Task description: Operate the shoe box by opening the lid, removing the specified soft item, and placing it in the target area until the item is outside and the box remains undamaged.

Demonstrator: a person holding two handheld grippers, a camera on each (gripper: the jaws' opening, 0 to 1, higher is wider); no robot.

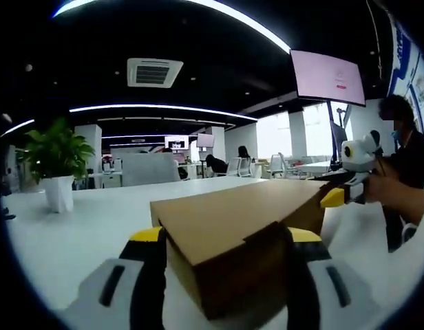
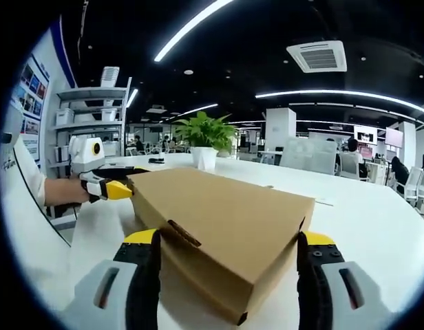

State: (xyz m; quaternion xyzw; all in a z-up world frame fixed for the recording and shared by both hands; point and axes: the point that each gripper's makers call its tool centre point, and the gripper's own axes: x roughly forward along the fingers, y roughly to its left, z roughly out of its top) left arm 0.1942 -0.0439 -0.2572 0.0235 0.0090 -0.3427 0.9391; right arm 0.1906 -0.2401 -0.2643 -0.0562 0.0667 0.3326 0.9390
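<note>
Left gripper view, left to right:
- Leafy green plant in a white pot [image 1: 56, 165], upright on the long white table [image 1: 95, 220], well away from the box.
- Left gripper [image 1: 226, 237], grey body with black jaws tipped yellow: jaws spread wide, one either side of the box's near end; contact with the cardboard cannot be told.
- Plain brown cardboard shoe box [image 1: 232, 230], lid closed, lying flat on the table between those jaws.
- Right gripper [image 1: 336, 198], entering from the right, its yellow tip at the far corner of the box.
- Person in a dark top [image 1: 408, 165] at the right edge, forearm stretched toward the box.
- Wall screen with a pink display [image 1: 327, 77] overhead.

Right gripper view, left to right:
- Grey metal shelving rack holding containers [image 2: 88, 120] against the wall.
- Left gripper [image 2: 115, 189], held in a hand, its yellow tip at the box's far left corner.
- Potted plant [image 2: 205, 141] beyond the box.
- Right gripper [image 2: 229, 240]: jaws wide, flanking the near end of the shoe box [image 2: 226, 213]; lid shut, the box resting on the table [image 2: 377, 220].
- Seated people and office chairs [image 2: 350, 158] in the background, right.
</note>
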